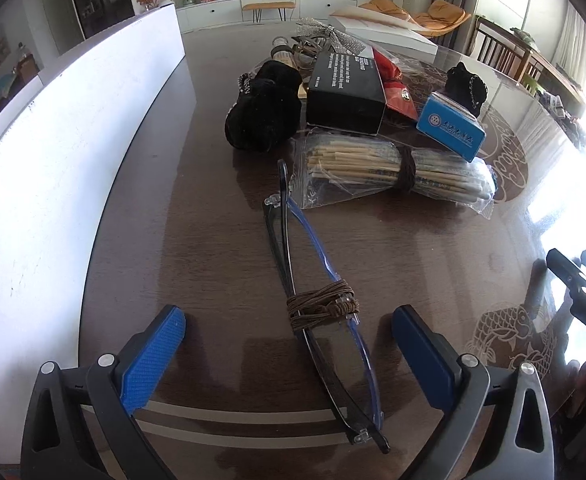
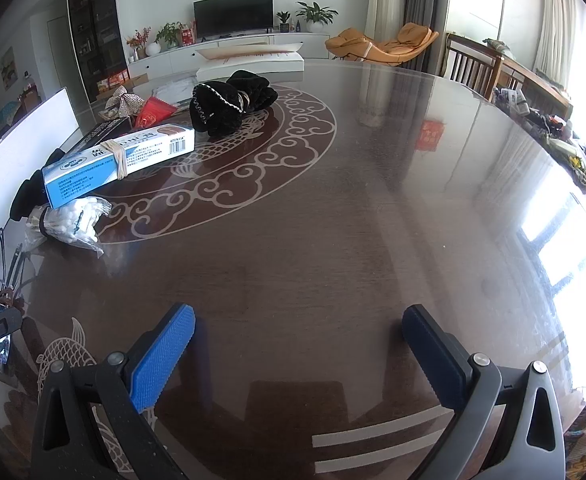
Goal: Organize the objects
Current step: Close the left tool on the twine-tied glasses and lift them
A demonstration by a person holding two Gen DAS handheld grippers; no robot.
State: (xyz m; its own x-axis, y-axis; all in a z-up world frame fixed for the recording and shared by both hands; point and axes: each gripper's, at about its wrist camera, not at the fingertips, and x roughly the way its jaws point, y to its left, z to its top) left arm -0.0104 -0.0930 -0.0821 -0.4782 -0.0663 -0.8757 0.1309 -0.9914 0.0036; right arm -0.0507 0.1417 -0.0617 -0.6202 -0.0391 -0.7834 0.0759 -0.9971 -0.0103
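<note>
Folded blue-framed glasses point(image 1: 325, 320) bound with brown cord point(image 1: 321, 308) lie on the dark glass-topped table point(image 1: 197, 208), running between the wide-apart fingers of my open left gripper point(image 1: 289, 320). Neither pad touches them. Beyond lie a clear bag of cotton swabs point(image 1: 393, 170), a black pouch point(image 1: 263, 108), a black box point(image 1: 343, 88), a blue-and-white box point(image 1: 451, 126) and a second black pouch point(image 1: 467, 86). My right gripper point(image 2: 299, 326) stands open over bare table, nothing between its fingers. The blue-and-white box point(image 2: 121, 160), swab bag point(image 2: 73, 220) and a pouch point(image 2: 229, 102) sit at its far left.
A white board point(image 1: 53, 168) stands upright along the table's left side. A flat white box point(image 1: 385, 30) and a silver bow point(image 1: 317, 32) lie at the back of the pile. The other gripper point(image 1: 581, 292) shows at the right edge. Wooden chairs point(image 2: 473, 64) stand beyond the far rim.
</note>
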